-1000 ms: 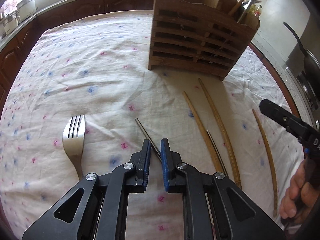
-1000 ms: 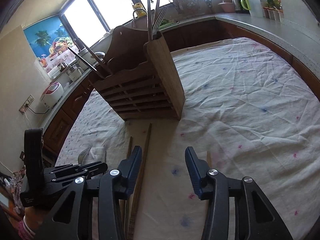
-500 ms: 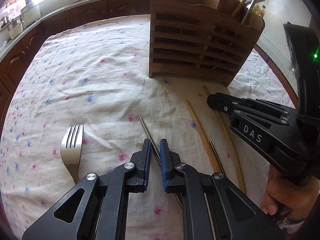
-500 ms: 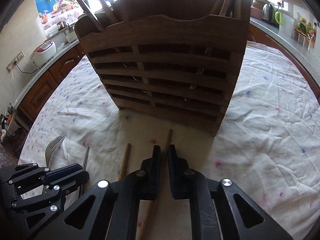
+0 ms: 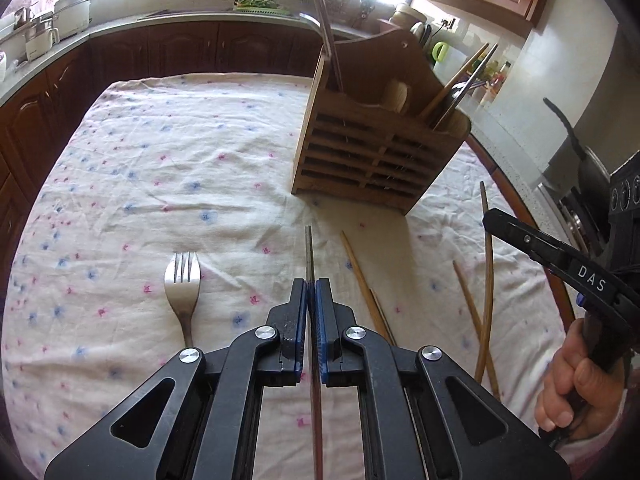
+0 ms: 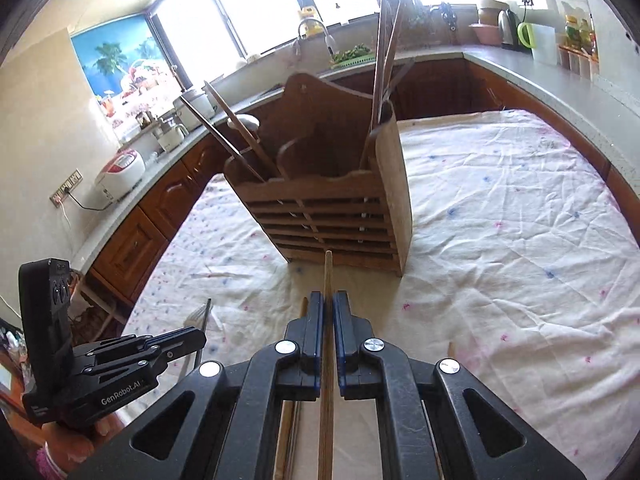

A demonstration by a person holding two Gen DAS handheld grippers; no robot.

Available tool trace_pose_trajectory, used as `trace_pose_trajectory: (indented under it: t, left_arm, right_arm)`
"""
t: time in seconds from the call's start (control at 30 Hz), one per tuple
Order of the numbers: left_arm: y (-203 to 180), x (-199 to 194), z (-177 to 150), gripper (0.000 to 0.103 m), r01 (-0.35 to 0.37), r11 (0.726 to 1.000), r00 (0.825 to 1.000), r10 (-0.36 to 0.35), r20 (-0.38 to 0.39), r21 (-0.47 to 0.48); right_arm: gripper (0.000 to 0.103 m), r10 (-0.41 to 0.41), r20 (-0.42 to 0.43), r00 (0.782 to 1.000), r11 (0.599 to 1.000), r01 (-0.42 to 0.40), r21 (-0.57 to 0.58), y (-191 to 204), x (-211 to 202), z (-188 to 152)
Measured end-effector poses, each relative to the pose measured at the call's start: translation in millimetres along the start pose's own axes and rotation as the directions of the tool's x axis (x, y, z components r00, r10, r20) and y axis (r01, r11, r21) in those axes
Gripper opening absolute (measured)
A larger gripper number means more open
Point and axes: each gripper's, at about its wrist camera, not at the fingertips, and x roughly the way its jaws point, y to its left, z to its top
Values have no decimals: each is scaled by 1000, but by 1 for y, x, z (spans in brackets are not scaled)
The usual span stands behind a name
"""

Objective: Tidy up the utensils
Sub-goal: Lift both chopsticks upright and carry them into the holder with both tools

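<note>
Both grippers are carrying now: the left gripper [image 5: 311, 292] is clamping its jaws on a metal chopstick [image 5: 309, 252], thin and grey, sticking straight out ahead of the fingertips, and the right gripper [image 6: 327, 304] is pinching a wooden chopstick [image 6: 328, 272] the same way, tip pointing at the base of the wooden utensil holder [image 5: 372, 148]. That holder is standing upright on the flowered tablecloth [image 5: 160, 168], already bristling with sticks in its end compartments, and it looks like the place both chopsticks are heading. Lying loose on the cloth are a fork [image 5: 183, 284] to the left of the metal stick and several more wooden chopsticks [image 5: 486, 280] scattered between the two grippers, so there is plenty left to tidy. To do this step well, each stick wants tipping upright above the holder's open top, lower end first, lined up over a compartment holding its own kind before the jaws let go. The metal one is slim and slick, so a firm squeeze matters while it is swinging. Which compartment holds metal and which wood is hard to say through the glare from the window. The two grippers are working near each other; going in one at a time should keep them from bumping.
</note>
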Motion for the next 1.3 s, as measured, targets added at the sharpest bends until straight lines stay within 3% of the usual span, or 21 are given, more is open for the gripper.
trace_pose_trajectory:
  t: [0.43,1.3]
  left_arm:
    - [-8,-89,2,3,65,998,985,-68,161,22]
    - [-20,-120,42,3,65,996,956,-81,282,67]
  right_arm:
    - [5,-6,184,983,1000,8,-11,15,-82,15]
    - [5,11,302,953,999,0,-35,24,-105,56]
